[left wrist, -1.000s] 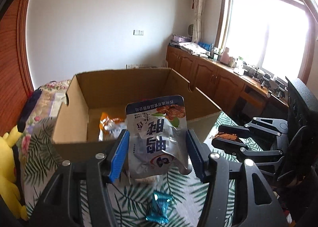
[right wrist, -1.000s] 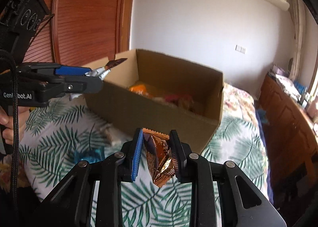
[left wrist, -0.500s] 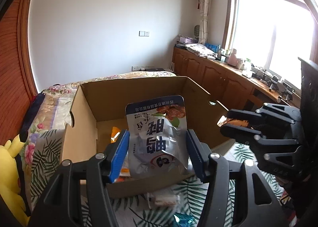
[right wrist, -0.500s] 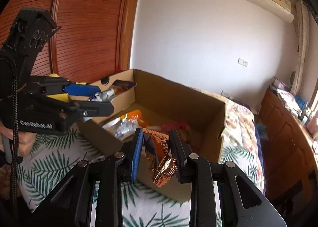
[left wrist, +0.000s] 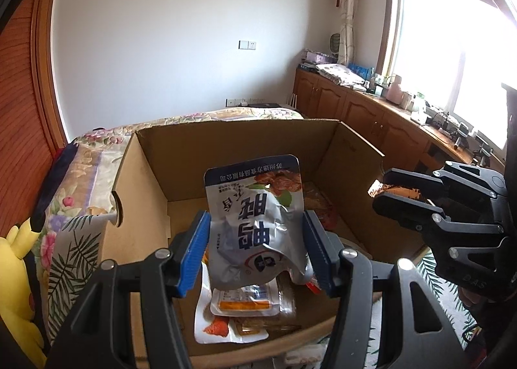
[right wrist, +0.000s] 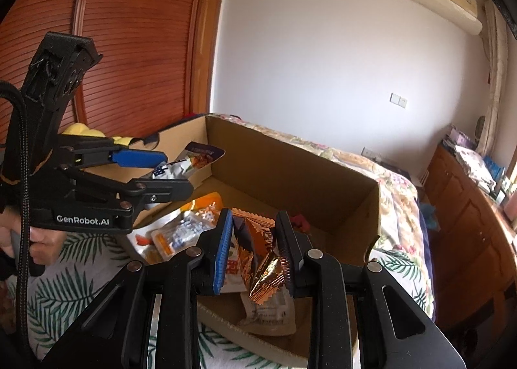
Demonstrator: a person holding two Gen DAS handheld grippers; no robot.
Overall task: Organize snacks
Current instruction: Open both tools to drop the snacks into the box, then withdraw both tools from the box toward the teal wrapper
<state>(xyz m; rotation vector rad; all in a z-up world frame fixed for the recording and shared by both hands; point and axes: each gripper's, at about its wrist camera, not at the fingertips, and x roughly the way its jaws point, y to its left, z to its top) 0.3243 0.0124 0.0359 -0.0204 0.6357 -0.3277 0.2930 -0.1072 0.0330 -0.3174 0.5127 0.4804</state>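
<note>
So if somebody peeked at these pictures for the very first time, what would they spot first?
Probably the big cardboard box in the middle, with snack packets lying inside. Above it, the left gripper holds a silver-and-blue snack pouch, and the right gripper pinches a shiny copper wrapper. A yellow plush toy peeks in at the left edge.

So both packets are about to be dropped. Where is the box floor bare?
Cardboard box: bare floor along the far wall and left wall. Crowded at the near wall, where packets pile under the silver pouch, and the red packet fills the far right.
</note>
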